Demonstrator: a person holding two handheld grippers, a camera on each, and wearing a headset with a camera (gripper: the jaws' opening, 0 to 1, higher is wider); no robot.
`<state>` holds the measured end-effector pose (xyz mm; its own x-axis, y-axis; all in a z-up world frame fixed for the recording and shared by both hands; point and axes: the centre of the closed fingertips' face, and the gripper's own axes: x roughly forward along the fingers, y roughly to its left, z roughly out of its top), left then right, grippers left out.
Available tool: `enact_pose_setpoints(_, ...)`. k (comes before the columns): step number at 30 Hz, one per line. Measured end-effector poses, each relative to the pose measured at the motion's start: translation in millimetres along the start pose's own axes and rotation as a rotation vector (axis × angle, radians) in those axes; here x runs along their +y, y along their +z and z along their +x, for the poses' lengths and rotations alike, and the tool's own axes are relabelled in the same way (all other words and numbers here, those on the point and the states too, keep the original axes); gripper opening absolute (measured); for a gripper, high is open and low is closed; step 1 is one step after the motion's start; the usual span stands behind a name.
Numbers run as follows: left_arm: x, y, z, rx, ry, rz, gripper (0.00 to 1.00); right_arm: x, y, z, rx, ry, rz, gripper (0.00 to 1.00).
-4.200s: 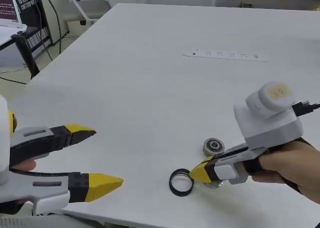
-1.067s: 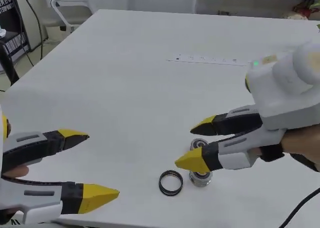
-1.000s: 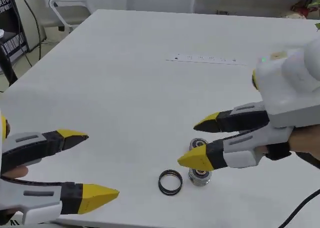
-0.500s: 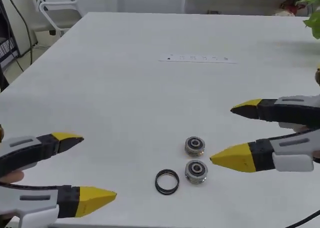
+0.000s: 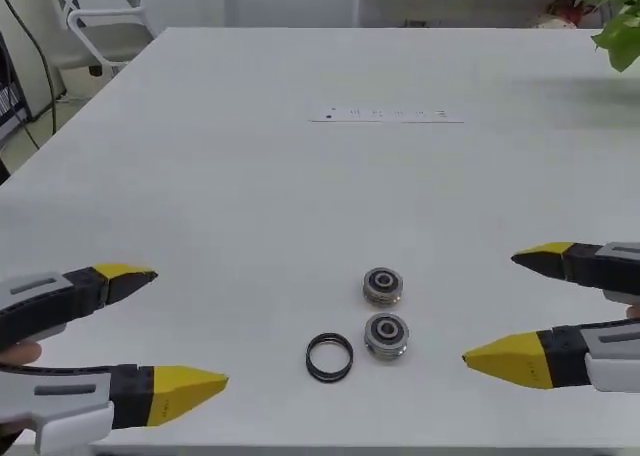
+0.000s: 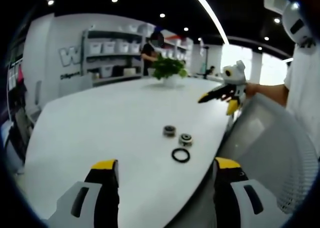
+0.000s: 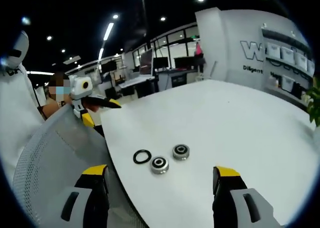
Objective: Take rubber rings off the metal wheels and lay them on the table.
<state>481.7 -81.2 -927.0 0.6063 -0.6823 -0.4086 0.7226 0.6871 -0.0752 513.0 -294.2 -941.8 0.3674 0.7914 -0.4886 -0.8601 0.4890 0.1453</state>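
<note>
Two small metal wheels sit side by side near the table's front edge, the far wheel [image 5: 383, 285] [image 6: 169, 131] [image 7: 181, 151] just behind the near wheel [image 5: 386, 334] [image 6: 186, 139] [image 7: 159, 164]. A loose black rubber ring [image 5: 329, 357] [image 6: 180, 155] [image 7: 142, 156] lies flat on the table left of the near wheel. My left gripper [image 5: 172, 328] [image 6: 166, 166] stands open at the front left, well short of the ring. Over at the front right my right gripper [image 5: 510, 310] [image 7: 161, 174] is open too, a little right of the wheels, holding nothing.
A white power strip [image 5: 386, 114] lies across the middle of the white table [image 5: 250, 176]. A chair [image 5: 95, 16] stands at the far left corner and a green plant [image 5: 618, 16] [image 6: 169, 68] at the far right. A mesh chair back [image 7: 55, 153] [image 6: 265, 138] stands by the table's front edge.
My right gripper let go over the wheels, opened and drew back to the right, uncovering the near wheel. The ring and both wheels lie where they were. The head camera has shifted.
</note>
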Motion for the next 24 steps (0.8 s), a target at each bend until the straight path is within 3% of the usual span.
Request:
enact_pose_setpoints(11, 1.2, -6.5, -1.0, 0.022, 0.007, -0.021, 0.80, -0.2, -25.6, -7.4, 0.035, -0.035, 0.076, 0.86)
enact_pose_setpoints(24, 2.5, -8.3, -2.6, 0.023, 0.018, -0.041, 0.81, 1.3, -33.2, -9.6, 0.072, -0.044, 0.098, 0.85)
